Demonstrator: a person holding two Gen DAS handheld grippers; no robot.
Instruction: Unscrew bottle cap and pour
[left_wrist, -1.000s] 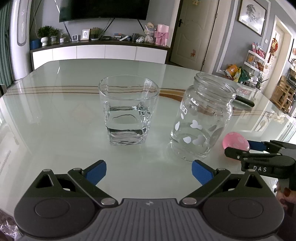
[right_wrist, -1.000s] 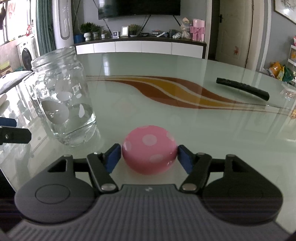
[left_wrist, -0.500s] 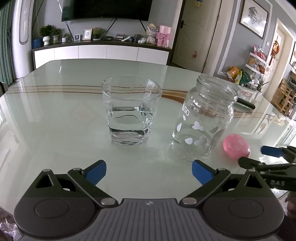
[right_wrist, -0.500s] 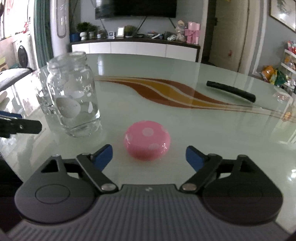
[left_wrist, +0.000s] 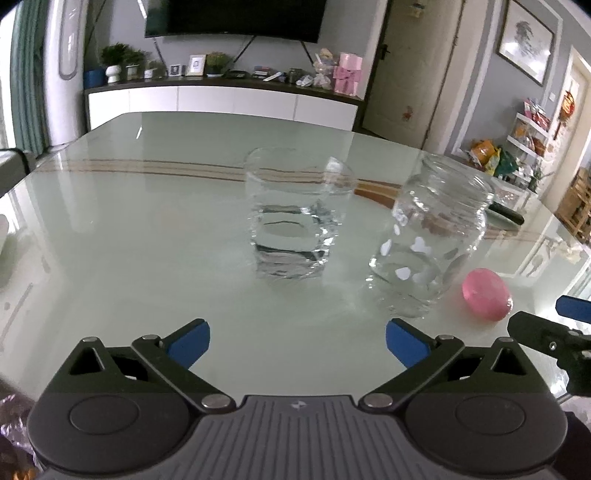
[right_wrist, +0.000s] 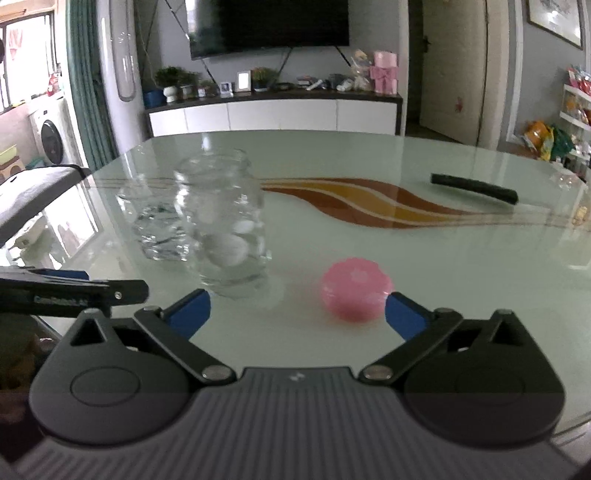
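A clear glass jar (left_wrist: 432, 240) with white spots stands open on the glass table, with no cap on it; it also shows in the right wrist view (right_wrist: 225, 229). A glass tumbler (left_wrist: 295, 214) holding water stands to its left, and shows behind the jar in the right wrist view (right_wrist: 155, 225). The pink spotted cap (right_wrist: 355, 288) lies on the table right of the jar, also in the left wrist view (left_wrist: 485, 293). My left gripper (left_wrist: 297, 343) is open and empty, short of the tumbler and jar. My right gripper (right_wrist: 297, 312) is open and empty, just behind the cap.
A black remote (right_wrist: 474, 188) lies at the far right of the table (right_wrist: 369, 229). A white cabinet (left_wrist: 221, 101) with small items stands beyond the table's far edge. A dark chair (right_wrist: 37, 192) stands at the left.
My right gripper let go of the pink cap, opened wide and drew back from it. The cap stays on the table. My left gripper pulled back slightly.
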